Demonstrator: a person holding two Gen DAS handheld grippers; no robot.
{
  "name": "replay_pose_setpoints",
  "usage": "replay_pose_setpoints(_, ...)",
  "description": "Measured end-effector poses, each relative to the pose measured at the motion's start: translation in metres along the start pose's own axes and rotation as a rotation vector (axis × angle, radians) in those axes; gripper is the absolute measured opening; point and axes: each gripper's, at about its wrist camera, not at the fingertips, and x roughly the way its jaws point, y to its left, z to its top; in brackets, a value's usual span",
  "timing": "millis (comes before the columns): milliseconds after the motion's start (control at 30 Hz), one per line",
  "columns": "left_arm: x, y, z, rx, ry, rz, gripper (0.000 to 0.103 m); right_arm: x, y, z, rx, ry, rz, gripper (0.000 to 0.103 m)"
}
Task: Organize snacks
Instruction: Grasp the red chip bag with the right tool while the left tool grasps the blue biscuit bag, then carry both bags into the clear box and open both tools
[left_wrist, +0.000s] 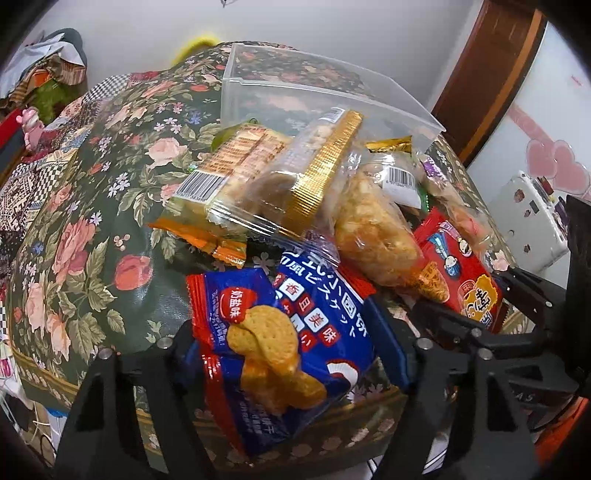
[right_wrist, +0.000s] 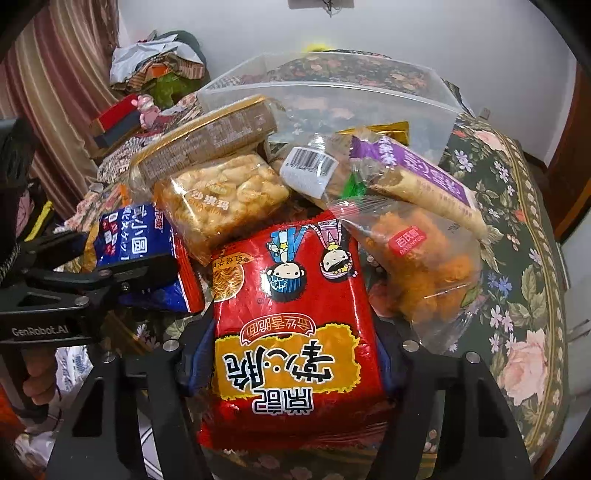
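Note:
Several snack packs lie heaped on a floral tablecloth in front of a clear plastic box (left_wrist: 314, 88), also in the right wrist view (right_wrist: 332, 99). My left gripper (left_wrist: 295, 354) is shut on a blue biscuit pack (left_wrist: 291, 350), its fingers pressing both sides; that pack and the left gripper (right_wrist: 122, 273) show at left in the right wrist view. My right gripper (right_wrist: 295, 354) is shut on a red noodle-snack pack (right_wrist: 295, 325), which shows at right in the left wrist view (left_wrist: 461, 266) with the right gripper (left_wrist: 491, 310) behind it.
In the heap: a gold-edged clear pack (left_wrist: 317, 166), a puffed rice block (right_wrist: 221, 199), an orange snack bag (right_wrist: 424, 266), a purple wafer pack (right_wrist: 424, 177). Clothes and boxes (right_wrist: 155, 74) pile at the back left. A door (left_wrist: 491, 74) stands at right.

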Motion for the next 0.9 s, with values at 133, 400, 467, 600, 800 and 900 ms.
replay_pose_setpoints(133,-0.013,0.004,0.003,0.002,-0.017,-0.012,0.056,-0.009,-0.004,-0.003,0.015,-0.019,-0.014,0.064)
replay_pose_setpoints(400,-0.046,0.014,0.006,0.030,-0.080,0.032,0.041,-0.039,-0.013,0.000,0.049,-0.113,-0.026,0.064)
replay_pose_setpoints(467,-0.053,0.014,0.005,0.033,-0.095,0.043,0.040,-0.047,-0.012,0.002,0.050,-0.146,-0.039,0.064)
replay_pose_setpoints(600,-0.069,0.015,0.005,0.024,-0.125,0.058,0.036,-0.058,-0.010,0.010,0.048,-0.192,-0.050,0.064)
replay_pose_setpoints(800,-0.098,0.017,0.015,0.031,-0.195,0.094,0.035,-0.071,-0.017,0.019,0.057,-0.245,-0.069,0.064)
replay_pose_setpoints(900,-0.112,0.017,0.022,0.039,-0.238,0.107,0.035,-0.075,-0.021,0.023,0.062,-0.265,-0.078,0.064)
